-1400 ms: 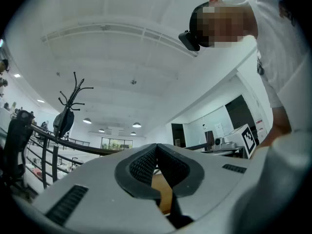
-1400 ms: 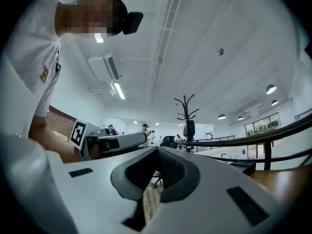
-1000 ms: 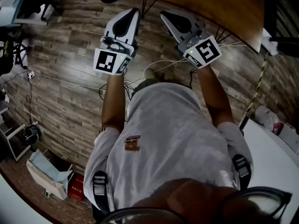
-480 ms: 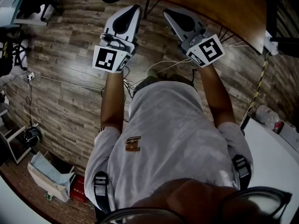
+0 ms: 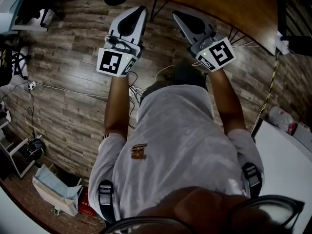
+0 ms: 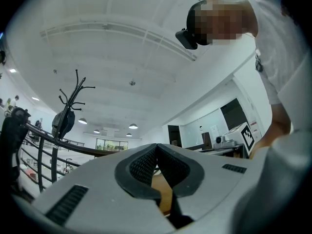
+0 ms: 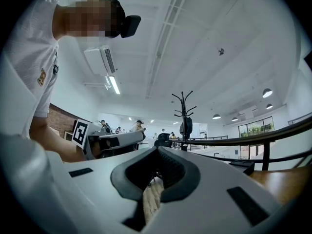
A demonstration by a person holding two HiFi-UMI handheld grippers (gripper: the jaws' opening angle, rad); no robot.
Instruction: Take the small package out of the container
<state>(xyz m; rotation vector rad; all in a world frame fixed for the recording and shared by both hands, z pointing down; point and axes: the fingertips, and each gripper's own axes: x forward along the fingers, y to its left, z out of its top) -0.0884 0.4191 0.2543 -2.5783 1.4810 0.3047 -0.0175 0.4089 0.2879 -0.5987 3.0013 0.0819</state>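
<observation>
Left claw [image 5: 141,8] and right claw [image 5: 175,13], apparently closed, near table [image 5: 219,4].

The head view is dim; both gripper views are bright under ceiling lamps [image 7: 113,84], fisheye-bent with black corners.

Small package, container: out of view

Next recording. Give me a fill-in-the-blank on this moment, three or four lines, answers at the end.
The jaws of the left tool are fully ______.
The cube on each tool bears a black-and-white square ______.
The person stands on a floor of ______ planks.
The small package shows in ______ of the views.
Missing words: shut; marker; wooden; none.
</observation>
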